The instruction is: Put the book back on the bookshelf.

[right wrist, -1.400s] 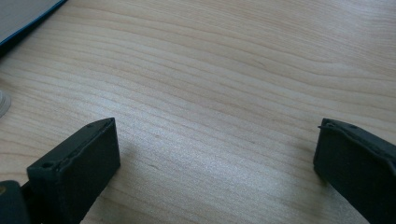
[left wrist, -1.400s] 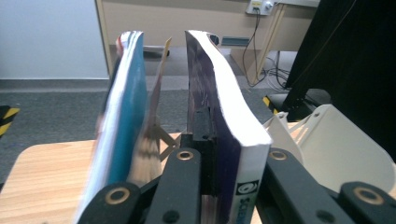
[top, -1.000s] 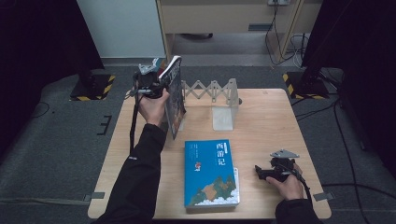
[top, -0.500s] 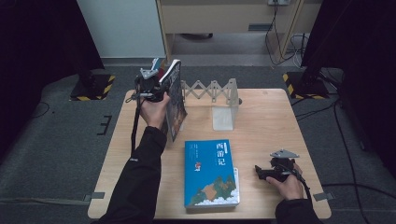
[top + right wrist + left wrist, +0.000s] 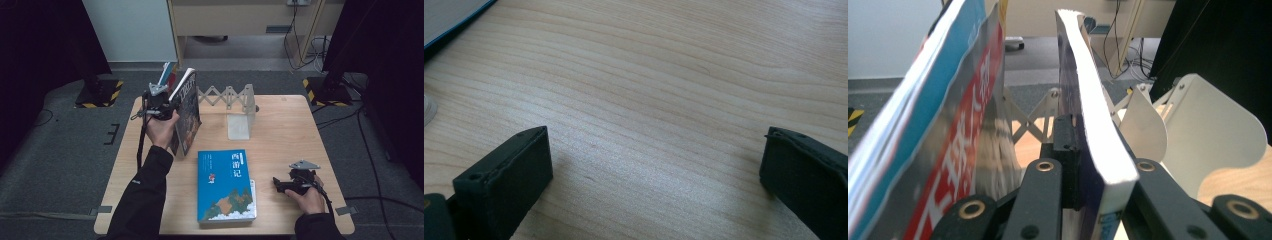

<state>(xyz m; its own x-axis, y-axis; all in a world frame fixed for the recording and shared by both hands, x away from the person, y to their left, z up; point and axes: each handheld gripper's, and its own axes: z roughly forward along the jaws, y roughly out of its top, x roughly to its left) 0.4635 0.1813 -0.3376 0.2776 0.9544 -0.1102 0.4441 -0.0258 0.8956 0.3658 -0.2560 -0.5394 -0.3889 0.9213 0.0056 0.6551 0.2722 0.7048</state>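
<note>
My left gripper (image 5: 172, 107) is shut on a dark-covered book (image 5: 189, 117), held upright and tilted at the table's back left. In the left gripper view its jaws (image 5: 1098, 167) clamp the book's lower edge, white pages (image 5: 1093, 110) facing me. Just left of it stands another book with a blue, red and silver cover (image 5: 948, 130), which peeks out behind the hand (image 5: 167, 75). A blue book (image 5: 225, 185) lies flat at the front middle. My right gripper (image 5: 282, 184) rests on the table at the front right, open and holding nothing (image 5: 654, 170).
A folding scissor rack (image 5: 225, 95) with white dividers (image 5: 241, 120) runs along the table's back edge, and the dividers (image 5: 1218, 135) stand just right of the held book. The wooden table (image 5: 295, 135) is bare to the right. A corner of the blue book (image 5: 449, 15) lies beyond the right jaws.
My left hand has sunk a little with the dark book, bringing it lower beside the rack. The right gripper has stayed still.
</note>
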